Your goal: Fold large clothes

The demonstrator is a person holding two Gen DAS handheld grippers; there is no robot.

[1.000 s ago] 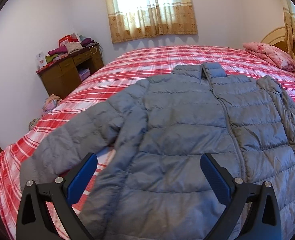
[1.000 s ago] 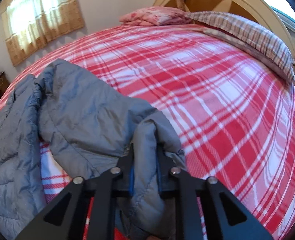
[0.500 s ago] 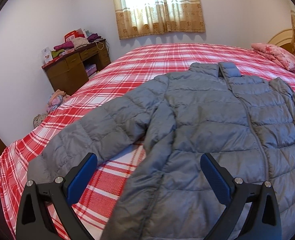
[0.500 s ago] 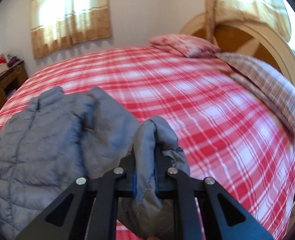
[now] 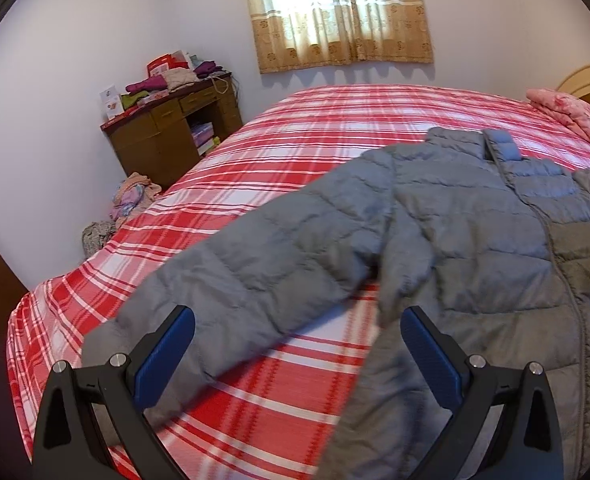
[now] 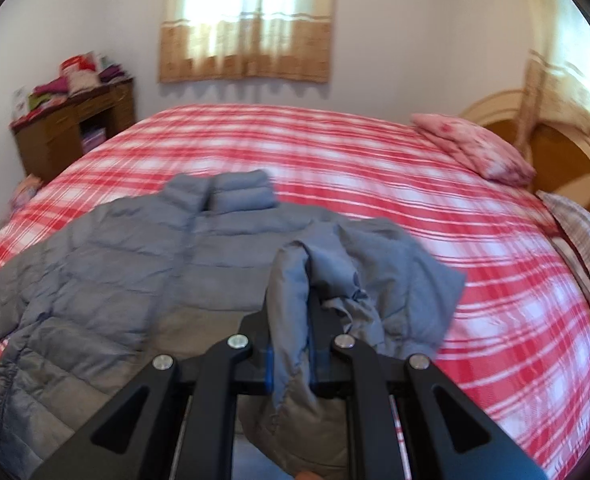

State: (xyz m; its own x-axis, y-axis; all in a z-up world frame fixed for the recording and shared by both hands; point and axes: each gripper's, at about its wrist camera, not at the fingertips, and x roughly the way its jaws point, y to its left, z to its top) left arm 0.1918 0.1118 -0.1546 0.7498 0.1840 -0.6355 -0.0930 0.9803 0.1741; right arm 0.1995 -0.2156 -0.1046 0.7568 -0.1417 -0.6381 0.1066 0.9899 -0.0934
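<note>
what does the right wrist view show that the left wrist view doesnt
Only the right wrist view: the right gripper shut on the jacket's sleeve end, and a striped pillow by the headboard. Only the left wrist view: the open left gripper above the other sleeve spread flat. Both: the grey jacket, plaid bedspread, pink pillow, wooden desk, curtained window.

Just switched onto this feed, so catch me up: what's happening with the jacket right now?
A grey jacket lies face up on the bed, zip closed. The right gripper is shut on one sleeve, holding it lifted above the jacket's body as if to fold it inward. The left gripper is open and holds nothing; it hovers over the other sleeve, which lies spread out flat on the bed.
</note>
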